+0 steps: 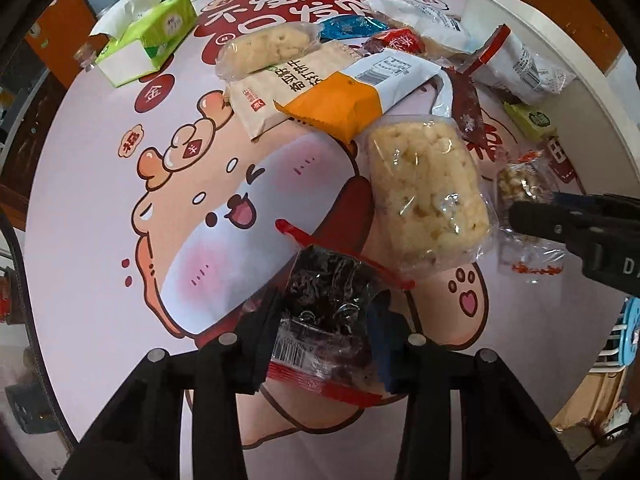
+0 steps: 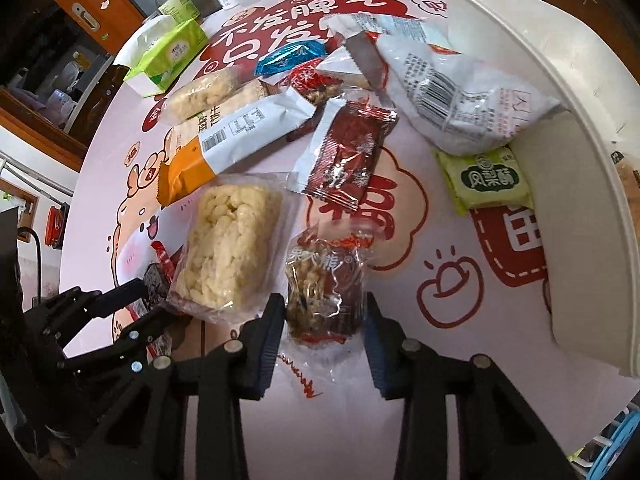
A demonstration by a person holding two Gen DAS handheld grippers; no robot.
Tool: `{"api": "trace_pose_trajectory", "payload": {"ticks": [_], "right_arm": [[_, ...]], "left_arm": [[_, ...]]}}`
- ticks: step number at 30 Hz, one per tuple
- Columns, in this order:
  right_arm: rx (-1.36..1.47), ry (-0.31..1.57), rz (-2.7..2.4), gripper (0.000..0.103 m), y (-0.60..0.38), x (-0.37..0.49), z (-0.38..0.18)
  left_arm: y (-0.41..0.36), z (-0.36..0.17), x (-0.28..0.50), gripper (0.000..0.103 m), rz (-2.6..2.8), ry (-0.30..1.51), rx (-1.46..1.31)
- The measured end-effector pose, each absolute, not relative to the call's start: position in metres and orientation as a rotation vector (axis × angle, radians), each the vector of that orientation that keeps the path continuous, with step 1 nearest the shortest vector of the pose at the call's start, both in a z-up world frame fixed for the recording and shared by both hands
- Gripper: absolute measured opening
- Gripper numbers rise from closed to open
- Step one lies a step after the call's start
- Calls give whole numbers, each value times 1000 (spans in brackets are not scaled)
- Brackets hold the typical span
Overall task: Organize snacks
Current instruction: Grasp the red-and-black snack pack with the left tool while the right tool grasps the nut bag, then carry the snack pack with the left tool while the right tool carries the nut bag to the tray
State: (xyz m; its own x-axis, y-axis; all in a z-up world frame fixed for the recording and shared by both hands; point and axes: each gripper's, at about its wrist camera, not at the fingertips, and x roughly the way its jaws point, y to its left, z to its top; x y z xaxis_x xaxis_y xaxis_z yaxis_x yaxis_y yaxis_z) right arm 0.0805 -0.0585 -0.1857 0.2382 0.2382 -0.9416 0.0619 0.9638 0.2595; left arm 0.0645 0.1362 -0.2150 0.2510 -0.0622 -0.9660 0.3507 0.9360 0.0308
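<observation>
Crinkly clear film means both packets are light, soft and slippery, so keep your hold across the filled middle, not the loose sealed ends. Your left gripper [image 1: 326,344] is closed on the dark red-edged packet [image 1: 328,320] at the table's [image 1: 100,300] near edge, and your right gripper [image 2: 324,334] pinches the nut packet [image 2: 324,292]. Beyond lies the pale puffed-rice bar [image 1: 426,196], brittle-looking, then the mixed snack pile [image 1: 360,72].

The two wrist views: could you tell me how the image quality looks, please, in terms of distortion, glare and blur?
Left wrist view: strong fisheye bending with black corners; sharp overall; glare glints on the dark snack packet between the left gripper fingers. Right wrist view: same curved distortion, the white bin bowed; the clear nut packet at the right gripper looks slightly smeared.
</observation>
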Motion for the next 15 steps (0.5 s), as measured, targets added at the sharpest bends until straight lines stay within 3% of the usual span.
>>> {"api": "trace_pose_trajectory", "payload": {"ticks": [8,15], "right_arm": [[229,1275,145,38,-65,67,-166],[185,1168,192,38,-71,58,-125]], "left_arm": [[141,-202,61,39,-265,1264,243],[132,-143,57,39,-279,1145,234]]}}
